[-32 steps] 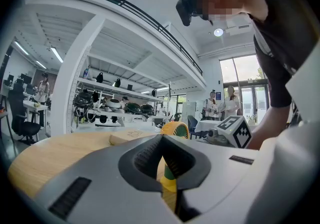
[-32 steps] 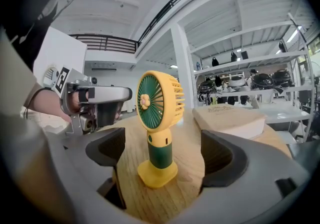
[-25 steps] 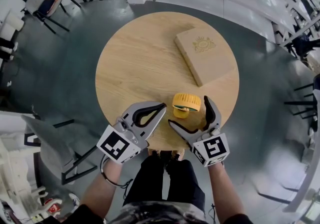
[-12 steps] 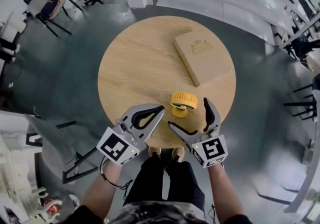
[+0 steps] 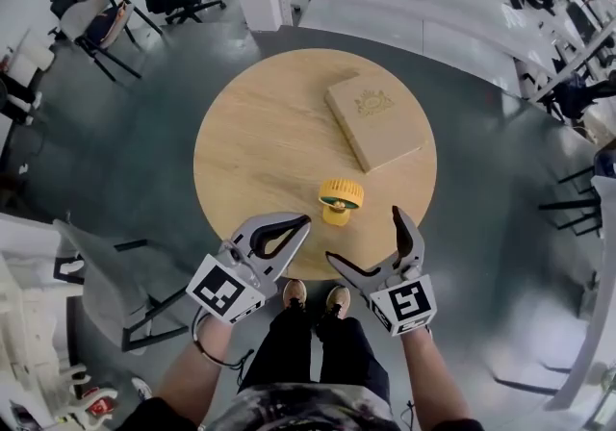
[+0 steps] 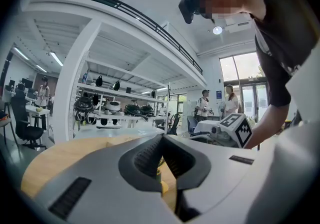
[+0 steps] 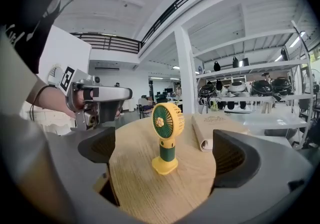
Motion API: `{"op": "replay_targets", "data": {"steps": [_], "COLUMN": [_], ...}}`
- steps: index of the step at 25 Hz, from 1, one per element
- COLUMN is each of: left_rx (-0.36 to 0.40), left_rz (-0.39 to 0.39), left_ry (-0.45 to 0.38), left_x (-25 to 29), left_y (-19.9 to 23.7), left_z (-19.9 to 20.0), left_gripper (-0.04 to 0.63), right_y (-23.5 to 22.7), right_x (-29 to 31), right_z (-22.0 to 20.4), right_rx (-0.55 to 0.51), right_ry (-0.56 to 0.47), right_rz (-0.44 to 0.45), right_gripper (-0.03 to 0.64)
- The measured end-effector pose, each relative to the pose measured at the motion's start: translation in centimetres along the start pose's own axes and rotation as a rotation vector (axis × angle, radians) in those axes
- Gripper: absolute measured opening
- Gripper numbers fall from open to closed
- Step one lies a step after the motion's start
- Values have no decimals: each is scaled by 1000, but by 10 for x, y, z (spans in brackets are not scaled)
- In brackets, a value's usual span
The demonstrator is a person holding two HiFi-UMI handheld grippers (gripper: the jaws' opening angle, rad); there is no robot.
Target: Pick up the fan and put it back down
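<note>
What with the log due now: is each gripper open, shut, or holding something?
Left gripper: shut, holding nothing.
Right gripper: open, holding nothing; the yellow handheld fan stands free ahead of it.

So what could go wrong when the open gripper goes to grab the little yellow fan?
1. The fan stands upright on a small base. The open right gripper might knock it over with one jaw if it comes in off-centre.
2. It stands toward the near edge of the table, so a tipped fan might roll off.
</note>
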State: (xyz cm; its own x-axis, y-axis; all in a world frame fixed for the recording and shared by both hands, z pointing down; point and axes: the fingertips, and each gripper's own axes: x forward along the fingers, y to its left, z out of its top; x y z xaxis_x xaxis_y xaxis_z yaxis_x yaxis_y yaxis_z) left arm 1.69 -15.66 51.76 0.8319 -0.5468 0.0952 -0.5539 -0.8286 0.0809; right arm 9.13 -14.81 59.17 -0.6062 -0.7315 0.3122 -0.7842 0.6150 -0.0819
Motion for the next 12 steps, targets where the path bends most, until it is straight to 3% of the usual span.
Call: {"op": "replay_targets", "data": {"steps": [12], "left_rx": [-32], "left_rz": [-19], "left_ry": [62], "left_x": [-37], "left_y": [-56], "left_z": [51], "left_gripper": [17], "right_y": [35], "right_x": [-72], "right_z": [61], "right_rx": [8], "right_ry": [-2], "right_rz": [-27], "right_gripper": [586]}}
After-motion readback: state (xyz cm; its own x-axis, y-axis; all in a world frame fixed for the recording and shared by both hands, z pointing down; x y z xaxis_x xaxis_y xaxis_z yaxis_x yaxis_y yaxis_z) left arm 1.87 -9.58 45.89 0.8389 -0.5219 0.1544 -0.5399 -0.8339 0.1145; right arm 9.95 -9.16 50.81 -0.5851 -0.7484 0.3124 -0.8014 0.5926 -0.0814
